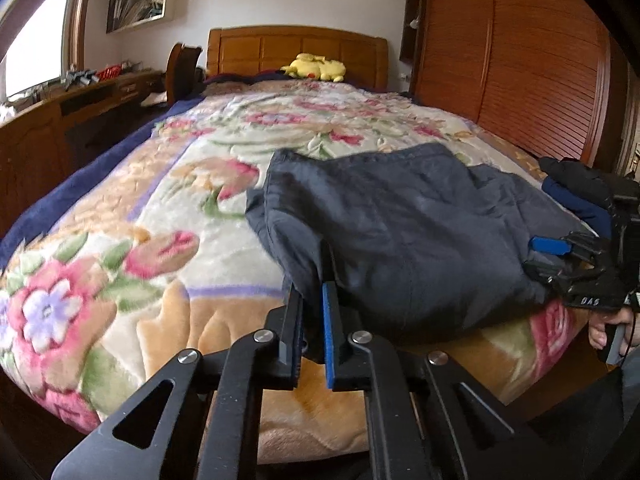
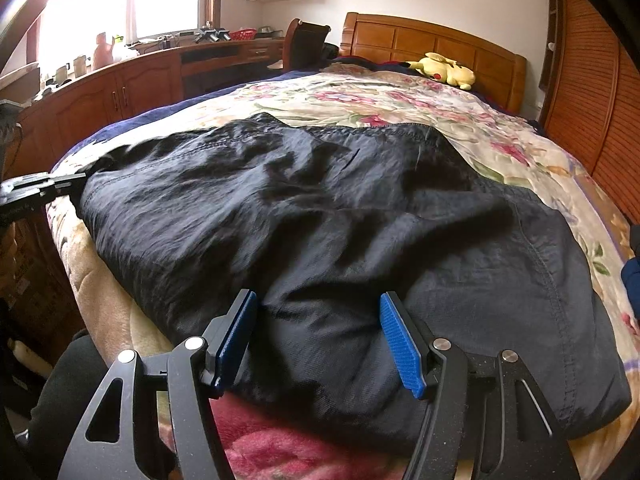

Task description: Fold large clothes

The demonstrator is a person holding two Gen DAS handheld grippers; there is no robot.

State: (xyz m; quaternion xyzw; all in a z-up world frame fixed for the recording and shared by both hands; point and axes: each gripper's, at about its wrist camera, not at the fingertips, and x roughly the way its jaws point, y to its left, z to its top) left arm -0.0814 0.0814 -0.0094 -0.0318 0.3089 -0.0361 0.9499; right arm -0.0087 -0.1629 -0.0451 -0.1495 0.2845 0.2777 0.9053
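A large dark navy garment [image 1: 404,216] lies spread on the floral blanket at the bed's near end; it also fills the right wrist view [image 2: 320,220]. My left gripper [image 1: 314,280] is shut on the garment's near left corner, with the cloth pinched between its blue pads. My right gripper [image 2: 318,320] is open, its blue pads on either side of the garment's near edge, not closed on it. The right gripper also shows at the right edge of the left wrist view [image 1: 560,256]. The left gripper shows at the far left of the right wrist view [image 2: 60,184].
The floral blanket [image 1: 168,208] covers a wooden bed with a headboard [image 1: 298,54]. A yellow plush toy [image 1: 316,67] lies by the headboard. Dark folded clothes [image 1: 576,192] sit at the bed's right edge. A wooden wardrobe [image 1: 520,60] stands right, a cluttered cabinet [image 2: 120,80] left.
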